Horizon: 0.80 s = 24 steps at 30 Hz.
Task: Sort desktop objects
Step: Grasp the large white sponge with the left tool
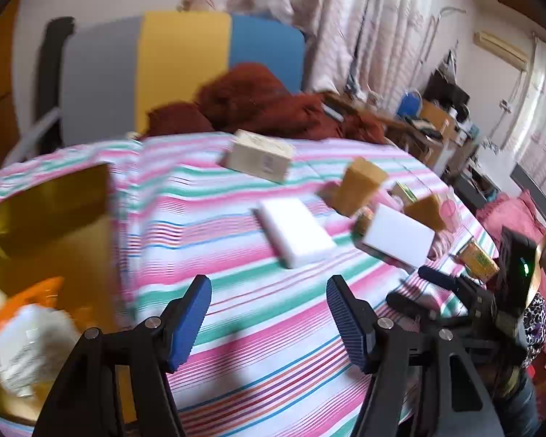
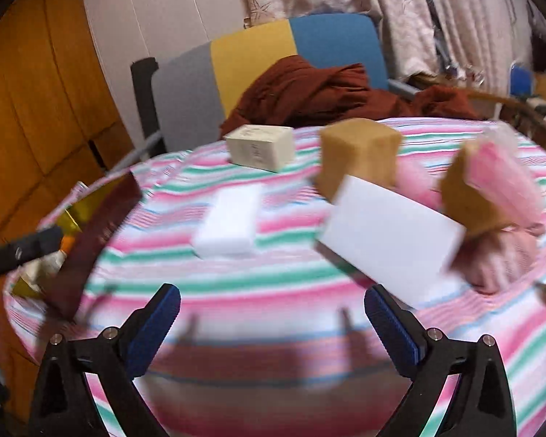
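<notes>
Both grippers hang over the striped tablecloth (image 1: pixel 258 346), blurred. The left gripper (image 1: pixel 269 322) stands wide open and empty; so does the right gripper (image 2: pixel 273 331). At the left edge sits a gold box (image 1: pixel 51 204) with an orange bag (image 1: pixel 36 291) inside. Mid-table lie two white sponges (image 1: pixel 296 231) (image 1: pixel 398 235), near each other. Behind them stand two tan sponge blocks (image 1: pixel 360 185) (image 1: pixel 427 211), then a cream carton (image 1: pixel 260 156), with rust-red cloth (image 1: pixel 251 103) beyond.

Matt striped cloth (image 1: pixel 273 327), glossy gold box (image 1: pixel 51 196)
</notes>
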{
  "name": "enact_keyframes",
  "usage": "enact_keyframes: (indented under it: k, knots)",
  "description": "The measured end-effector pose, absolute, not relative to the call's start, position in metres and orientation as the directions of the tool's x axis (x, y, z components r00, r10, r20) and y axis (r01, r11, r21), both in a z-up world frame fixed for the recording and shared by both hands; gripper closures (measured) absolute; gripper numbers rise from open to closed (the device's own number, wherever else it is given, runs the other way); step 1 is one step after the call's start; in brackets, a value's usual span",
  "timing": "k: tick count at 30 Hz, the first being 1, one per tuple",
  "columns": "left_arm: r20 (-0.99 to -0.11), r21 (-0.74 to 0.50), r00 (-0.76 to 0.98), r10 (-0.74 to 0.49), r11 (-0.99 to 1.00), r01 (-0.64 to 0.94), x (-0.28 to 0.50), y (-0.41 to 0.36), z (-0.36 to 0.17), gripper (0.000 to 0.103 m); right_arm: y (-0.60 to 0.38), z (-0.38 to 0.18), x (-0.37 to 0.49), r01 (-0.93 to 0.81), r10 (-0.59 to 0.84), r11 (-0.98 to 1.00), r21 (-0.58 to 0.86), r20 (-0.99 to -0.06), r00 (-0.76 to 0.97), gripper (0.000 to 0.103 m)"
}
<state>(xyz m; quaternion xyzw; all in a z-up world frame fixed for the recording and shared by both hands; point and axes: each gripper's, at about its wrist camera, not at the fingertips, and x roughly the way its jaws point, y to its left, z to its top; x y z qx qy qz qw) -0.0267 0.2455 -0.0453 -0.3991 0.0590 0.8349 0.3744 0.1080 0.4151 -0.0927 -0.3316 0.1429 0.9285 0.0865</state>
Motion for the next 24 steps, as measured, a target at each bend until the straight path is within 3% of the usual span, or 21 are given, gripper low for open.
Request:
enact_keyframes:
  k: [4,12,22,24]
  knots:
    - [-0.754,-0.187,-0.374,0.541,-0.722,-0.666,-0.035,0.281,-0.060,0.029,0.429,-0.115,0.122,-0.257,0.034,-0.932,0.257,-0.642,-0.766,0.000]
    - [-0.784,-0.104,-0.418,0.458,-0.761,-0.640,-0.056,0.339,-0.078,0.019,0.447,-0.120,0.133,-0.192,-0.048,-0.902,0.386,-0.533,-0.845,0.000]
    - [-0.814,-0.076,-0.412,0.410,-0.779,-0.623,-0.081,0.373,-0.095,0.019,0.443,-0.120,0.136,-0.162,-0.064,-0.900,0.406,-0.489,-0.870,0.000]
    - [-0.813,-0.089,-0.406,0.418,-0.777,-0.623,-0.080,0.365,-0.098,0.025,0.443,-0.120,0.137,-0.160,-0.066,-0.899,0.407,-0.486,-0.871,0.000]
